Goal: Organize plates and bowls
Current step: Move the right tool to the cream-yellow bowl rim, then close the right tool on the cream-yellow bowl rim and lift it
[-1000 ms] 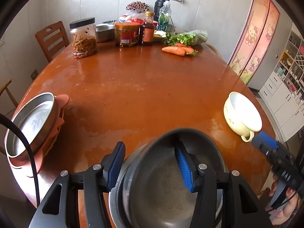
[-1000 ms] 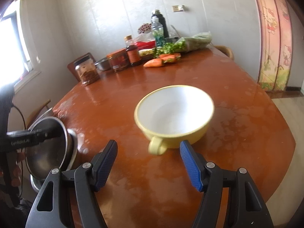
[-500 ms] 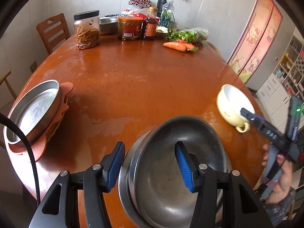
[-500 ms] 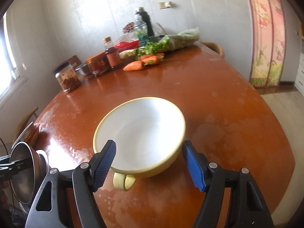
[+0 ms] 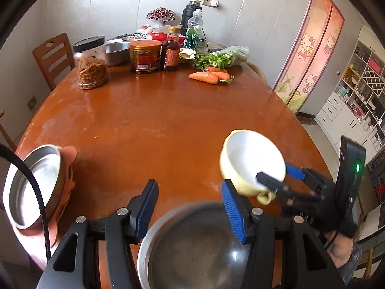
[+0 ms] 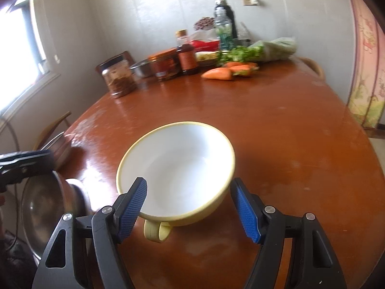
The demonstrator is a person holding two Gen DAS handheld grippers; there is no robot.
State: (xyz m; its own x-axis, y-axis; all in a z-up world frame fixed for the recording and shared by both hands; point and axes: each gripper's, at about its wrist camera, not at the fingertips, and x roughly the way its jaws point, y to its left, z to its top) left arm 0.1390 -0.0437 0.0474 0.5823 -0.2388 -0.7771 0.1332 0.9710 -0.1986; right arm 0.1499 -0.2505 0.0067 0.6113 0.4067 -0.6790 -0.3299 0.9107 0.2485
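Note:
A steel bowl (image 5: 192, 248) sits at the table's near edge, below and just behind my open left gripper (image 5: 190, 202); its fingers are apart and touch nothing. It also shows in the right wrist view (image 6: 53, 207). A yellow bowl with a white inside and a handle (image 6: 178, 168) lies between the open fingers of my right gripper (image 6: 190, 204); its left finger reaches over the rim, the right finger stands outside the wall. In the left wrist view the yellow bowl (image 5: 250, 161) looks tilted toward the left gripper, with the right gripper (image 5: 279, 177) at its rim.
A steel plate on orange plates (image 5: 36, 183) sits at the table's left edge. Jars, bottles, a steel basin (image 5: 118, 53), carrots (image 5: 209, 77) and greens crowd the far side. The brown table (image 5: 156, 120) is round. A chair (image 5: 53, 57) stands far left.
My left gripper has pulled back off the steel bowl, which now lies below it. My right gripper has closed in around the yellow bowl, which has shifted left and tilted.

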